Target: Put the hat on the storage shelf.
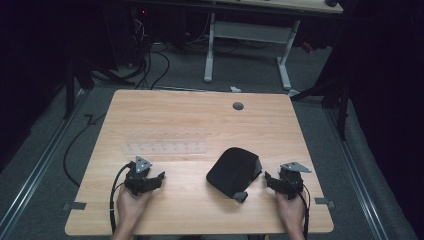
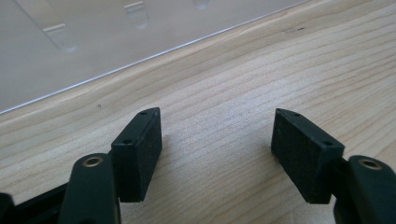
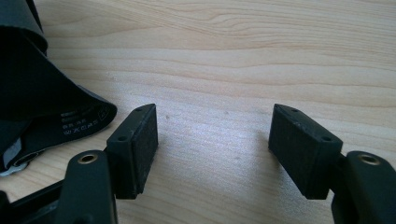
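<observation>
A folded black cloth lies on the wooden table, right of centre near the front. My right gripper rests on the table just right of it, open, with bare wood between its jaws; the black cloth with small white print lies to the left of its jaws. My left gripper rests on the table at the front left, open and holding nothing. A clear plastic rack lies flat just beyond it, and its edge crosses the top of the left gripper view.
A round grey grommet sits in the table near its far edge. Beyond the table stand a white desk frame and loose cables on the grey floor. Tape tabs mark the table's front corners.
</observation>
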`<state>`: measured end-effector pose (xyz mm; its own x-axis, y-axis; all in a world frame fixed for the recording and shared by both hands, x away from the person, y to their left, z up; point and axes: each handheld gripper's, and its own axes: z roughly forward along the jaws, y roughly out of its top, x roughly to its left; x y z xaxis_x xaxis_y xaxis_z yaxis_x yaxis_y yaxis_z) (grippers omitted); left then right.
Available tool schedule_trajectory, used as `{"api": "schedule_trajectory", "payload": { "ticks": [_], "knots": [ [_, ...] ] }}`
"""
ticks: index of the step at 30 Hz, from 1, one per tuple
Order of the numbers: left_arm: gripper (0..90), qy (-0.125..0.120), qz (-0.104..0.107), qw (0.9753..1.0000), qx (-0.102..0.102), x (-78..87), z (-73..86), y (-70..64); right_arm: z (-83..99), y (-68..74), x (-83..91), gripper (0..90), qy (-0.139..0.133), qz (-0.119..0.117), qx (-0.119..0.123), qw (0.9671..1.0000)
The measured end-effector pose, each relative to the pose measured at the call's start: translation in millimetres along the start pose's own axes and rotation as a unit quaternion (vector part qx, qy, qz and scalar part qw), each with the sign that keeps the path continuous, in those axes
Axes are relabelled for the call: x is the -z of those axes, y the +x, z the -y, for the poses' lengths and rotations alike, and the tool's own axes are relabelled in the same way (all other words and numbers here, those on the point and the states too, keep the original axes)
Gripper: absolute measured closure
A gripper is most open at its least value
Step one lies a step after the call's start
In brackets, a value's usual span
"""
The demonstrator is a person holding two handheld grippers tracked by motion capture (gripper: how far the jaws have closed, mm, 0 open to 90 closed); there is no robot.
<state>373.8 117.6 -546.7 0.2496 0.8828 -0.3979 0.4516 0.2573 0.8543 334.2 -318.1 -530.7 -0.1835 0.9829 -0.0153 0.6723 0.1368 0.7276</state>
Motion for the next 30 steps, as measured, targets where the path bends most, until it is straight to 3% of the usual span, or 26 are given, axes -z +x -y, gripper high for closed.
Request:
{"api": "schedule_trajectory", "payload": {
  "ticks": [19, 23, 26, 30],
  "knots": [
    [31.9, 0.0, -0.002, 1.0, 0.001, -0.2, 0.0, -0.3, 0.3, -1.9, 0.8, 34.5, -0.002, -0.01, -0.001, 1.0],
    [31.7, 0.0, -0.002, 1.0, 0.002, -0.2, 0.1, -0.4, 1.1, -9.0, 7.7, 39.6, -0.003, -0.042, -0.03, 0.9987],
    [31.6, 0.0, -0.003, 1.0, 0.002, -0.2, 0.1, -0.4, 1.5, -12.0, 18.1, 39.8, -0.023, -0.071, -0.051, 0.9959],
    [31.5, 0.0, -0.003, 1.0, 0.002, -0.2, 0.1, -0.4, -3.4, -7.4, 30.0, 36.9, -0.051, -0.105, -0.042, 0.9923]
  ]
}}
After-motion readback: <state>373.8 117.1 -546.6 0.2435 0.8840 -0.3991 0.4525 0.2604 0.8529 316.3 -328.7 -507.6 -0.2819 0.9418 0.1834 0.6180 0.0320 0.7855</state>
